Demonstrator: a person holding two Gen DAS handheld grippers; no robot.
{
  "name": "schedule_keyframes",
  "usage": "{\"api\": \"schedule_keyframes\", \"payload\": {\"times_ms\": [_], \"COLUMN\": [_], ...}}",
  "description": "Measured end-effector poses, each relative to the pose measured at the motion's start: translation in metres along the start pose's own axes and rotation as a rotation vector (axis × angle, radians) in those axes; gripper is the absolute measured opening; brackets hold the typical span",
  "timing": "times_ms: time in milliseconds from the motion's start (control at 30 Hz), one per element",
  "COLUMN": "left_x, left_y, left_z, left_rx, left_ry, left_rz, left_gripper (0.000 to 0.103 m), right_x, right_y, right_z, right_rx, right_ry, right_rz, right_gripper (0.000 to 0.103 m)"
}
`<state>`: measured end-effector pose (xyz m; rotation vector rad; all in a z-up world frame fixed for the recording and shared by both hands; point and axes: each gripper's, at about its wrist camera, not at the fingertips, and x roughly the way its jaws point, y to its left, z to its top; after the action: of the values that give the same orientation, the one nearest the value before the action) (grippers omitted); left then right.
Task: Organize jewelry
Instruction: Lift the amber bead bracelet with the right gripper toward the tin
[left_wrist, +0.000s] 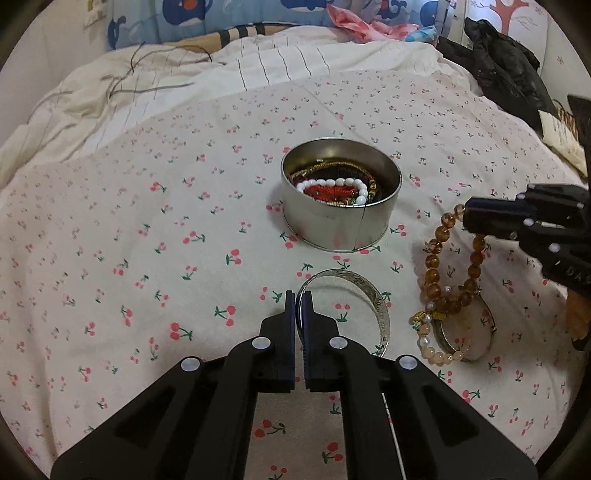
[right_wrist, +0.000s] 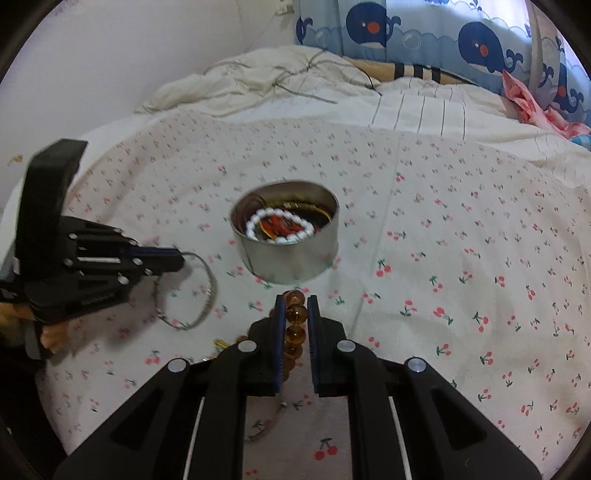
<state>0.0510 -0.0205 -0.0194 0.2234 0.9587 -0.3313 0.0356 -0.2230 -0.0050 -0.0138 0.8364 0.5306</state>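
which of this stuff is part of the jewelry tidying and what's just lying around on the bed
Job: round tin, silver bangle in the left gripper, amber bead bracelet in the right gripper, pale bead bracelet.
Lying about: black garment, pink cloth, whale-print bedding.

The left tongs were nearly closed, their fingers pinching the rim of a silver bangle low over the bed, while the right tongs reached in from the right side, clamped on an amber bead bracelet hanging between their fingers.
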Motion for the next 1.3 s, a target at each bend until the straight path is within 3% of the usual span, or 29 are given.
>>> {"api": "schedule_keyframes", "payload": {"times_ms": [400, 633, 1000, 1300], "left_x": [-0.020, -0.031, -0.041, -0.041], "left_y": [-0.011, -0.001, 0.009, -0.001], "left_z": [0.005, 0.012, 0.023, 0.060], "left_rx": [0.038, -0.011, -0.052, -0.094], "left_ry": [-0.054, -0.076, -0.098, -0.116], "left_rz": [0.035, -0.018, -0.036, -0.068], "left_gripper": [0.003, 0.003, 0.003, 0.003], "right_x": [-0.034, -0.034, -0.028, -0.027], "right_y": [-0.010, -0.015, -0.030, -0.038], "right_z": [0.010, 0.010, 0.005, 0.004], "right_rx": [0.106, 0.137, 0.203, 0.242], "right_ry": [-0.127, -0.121, -0.096, -0.098], "right_rz": [0.165, 0.150, 0.135, 0.136], "right_gripper": [0.012, 0.012, 0.012, 0.012]}}
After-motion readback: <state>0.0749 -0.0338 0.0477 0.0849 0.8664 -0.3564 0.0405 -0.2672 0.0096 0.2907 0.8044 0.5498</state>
